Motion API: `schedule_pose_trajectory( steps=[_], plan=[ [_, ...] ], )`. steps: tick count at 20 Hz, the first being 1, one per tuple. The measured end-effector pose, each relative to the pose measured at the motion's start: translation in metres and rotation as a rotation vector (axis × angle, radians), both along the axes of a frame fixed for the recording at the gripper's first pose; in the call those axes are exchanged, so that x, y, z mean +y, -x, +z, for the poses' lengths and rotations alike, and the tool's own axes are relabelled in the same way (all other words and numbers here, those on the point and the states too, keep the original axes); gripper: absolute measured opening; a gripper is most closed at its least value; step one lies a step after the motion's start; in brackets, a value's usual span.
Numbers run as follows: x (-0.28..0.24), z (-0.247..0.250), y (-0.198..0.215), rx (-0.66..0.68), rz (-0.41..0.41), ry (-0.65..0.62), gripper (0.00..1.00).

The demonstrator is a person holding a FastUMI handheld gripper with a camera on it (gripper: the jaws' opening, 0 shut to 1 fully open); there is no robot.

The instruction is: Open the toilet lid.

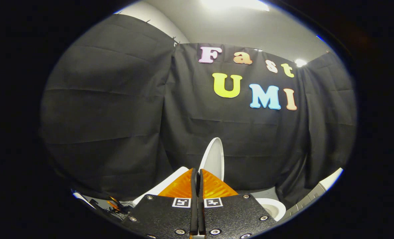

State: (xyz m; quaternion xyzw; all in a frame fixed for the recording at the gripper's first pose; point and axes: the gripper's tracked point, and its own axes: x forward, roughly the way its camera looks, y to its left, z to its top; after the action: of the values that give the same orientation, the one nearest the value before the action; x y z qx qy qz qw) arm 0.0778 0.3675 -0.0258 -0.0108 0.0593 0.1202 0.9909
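Fingers (197, 174) closed together; toilet lid (213, 159) upright just beyond.

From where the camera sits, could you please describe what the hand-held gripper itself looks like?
The hand-held gripper has two flat, black, textured plates side by side, fastened with round silver screws. Each plate carries a small square black-and-white marker near its front edge. Its two wedge-shaped fingers have ribbed faces.

Dim booth under glaring ceiling lights (233, 4); sharp centre, fisheye bending at edges.

It was a mock bathroom in a recording booth: a white toilet (274, 206) stood before black cloth walls (117, 109) under ceiling lights (233, 4).
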Motion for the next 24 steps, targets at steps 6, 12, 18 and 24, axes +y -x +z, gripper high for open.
schedule_pose_trajectory(
  steps=[6,12,18,24],
  plan=[
    [0.023,-0.006,0.000,0.010,0.031,-0.100,0.04],
    [0.028,-0.005,-0.002,-0.002,0.060,-0.087,0.08],
    [0.023,0.014,0.015,0.005,0.174,-0.247,0.29],
    [-0.009,0.055,0.048,-0.074,0.275,-0.346,0.96]
  ],
)
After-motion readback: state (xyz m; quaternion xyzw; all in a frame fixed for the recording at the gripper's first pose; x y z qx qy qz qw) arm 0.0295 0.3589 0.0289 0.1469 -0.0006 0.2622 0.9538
